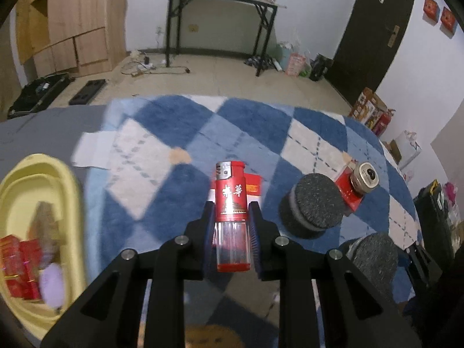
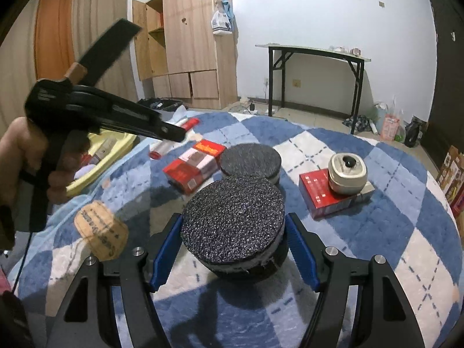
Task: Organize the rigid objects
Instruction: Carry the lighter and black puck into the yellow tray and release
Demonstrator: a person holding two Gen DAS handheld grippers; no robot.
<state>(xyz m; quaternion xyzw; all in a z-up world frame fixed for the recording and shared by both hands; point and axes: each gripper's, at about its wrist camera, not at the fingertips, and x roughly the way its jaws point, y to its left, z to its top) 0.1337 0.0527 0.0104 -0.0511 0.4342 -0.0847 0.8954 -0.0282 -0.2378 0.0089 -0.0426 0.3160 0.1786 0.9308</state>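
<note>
Left gripper — jaws closed on a red lighter printed with white Chinese characters, silver metal cap above, clear plastic tank below; it is held upright above the blue-and-white diamond-patterned fleece blanket. Right gripper — blue ribbed pads pressed against the sides of a round, dark, coarse-grained sponge puck with a pale middle layer. A second such puck lies just behind it. Red cartons lie on the blanket; their print is too blurred to read. A cream rounded-square jar rests on another red box. The yellow plastic basin at the left holds more red packs.
</note>
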